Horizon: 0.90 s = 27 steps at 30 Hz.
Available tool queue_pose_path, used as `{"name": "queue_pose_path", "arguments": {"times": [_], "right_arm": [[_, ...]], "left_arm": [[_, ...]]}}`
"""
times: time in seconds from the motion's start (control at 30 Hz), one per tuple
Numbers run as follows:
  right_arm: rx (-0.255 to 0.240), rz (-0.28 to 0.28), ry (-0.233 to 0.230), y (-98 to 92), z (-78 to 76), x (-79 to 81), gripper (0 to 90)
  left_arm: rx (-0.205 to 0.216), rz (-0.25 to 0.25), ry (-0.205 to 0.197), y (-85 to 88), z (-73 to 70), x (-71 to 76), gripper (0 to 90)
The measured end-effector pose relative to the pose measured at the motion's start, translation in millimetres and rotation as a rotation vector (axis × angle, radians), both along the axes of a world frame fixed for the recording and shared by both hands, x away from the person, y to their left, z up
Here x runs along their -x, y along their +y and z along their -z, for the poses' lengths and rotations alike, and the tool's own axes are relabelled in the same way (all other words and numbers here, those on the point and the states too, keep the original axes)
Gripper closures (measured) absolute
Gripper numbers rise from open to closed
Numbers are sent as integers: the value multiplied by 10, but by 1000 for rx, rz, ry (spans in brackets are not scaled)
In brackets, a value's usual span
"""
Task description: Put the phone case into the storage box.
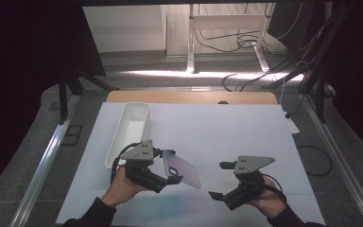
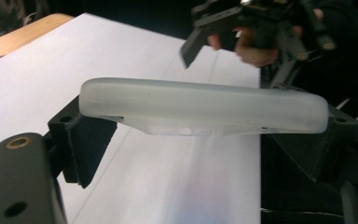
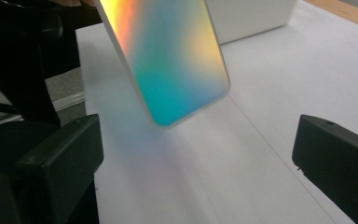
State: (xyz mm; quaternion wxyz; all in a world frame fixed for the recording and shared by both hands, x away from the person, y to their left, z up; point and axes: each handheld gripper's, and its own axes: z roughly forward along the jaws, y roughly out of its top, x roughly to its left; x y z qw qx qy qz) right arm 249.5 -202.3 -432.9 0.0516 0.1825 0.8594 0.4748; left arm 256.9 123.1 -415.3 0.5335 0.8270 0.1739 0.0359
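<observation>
Phone case (image 2: 205,106): frosted translucent plastic along the edge, smooth, soft sheen; its flat face (image 3: 168,56) is glossy and iridescent, orange to teal. Left gripper (image 1: 170,172) and right gripper (image 1: 224,182): matt black plastic jaws. Tray (image 1: 123,137), far left: smooth white plastic. Table cover (image 1: 246,132): matt white, paper-like. Far table edge (image 1: 194,97): light wood.

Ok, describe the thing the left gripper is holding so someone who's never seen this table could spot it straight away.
On the white table, look near the front edge, just right of the long white tray. There the left gripper is shut on a phone case, held up off the surface. It is a thin, frosted, rounded-corner slab with a rainbow sheen, unlike the plain white tray.
</observation>
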Motion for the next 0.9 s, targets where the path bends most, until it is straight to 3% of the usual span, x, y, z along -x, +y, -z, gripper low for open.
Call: {"name": "queue_pose_path", "arguments": {"times": [0.17, 0.4, 0.67, 0.9], "right_arm": [[22, 43, -5, -60, 24, 14, 13], [29, 136, -9, -181, 66, 16, 7], [67, 166, -11, -262, 83, 68, 0], [98, 215, -7, -349, 113, 98, 0]], "left_arm": [[-57, -63, 9, 32, 33, -58, 174], [-103, -119, 19, 57, 45, -134, 174], [-155, -185, 38, 81, 30, -210, 174], [-174, -229, 60, 131, 11, -274, 174]]}}
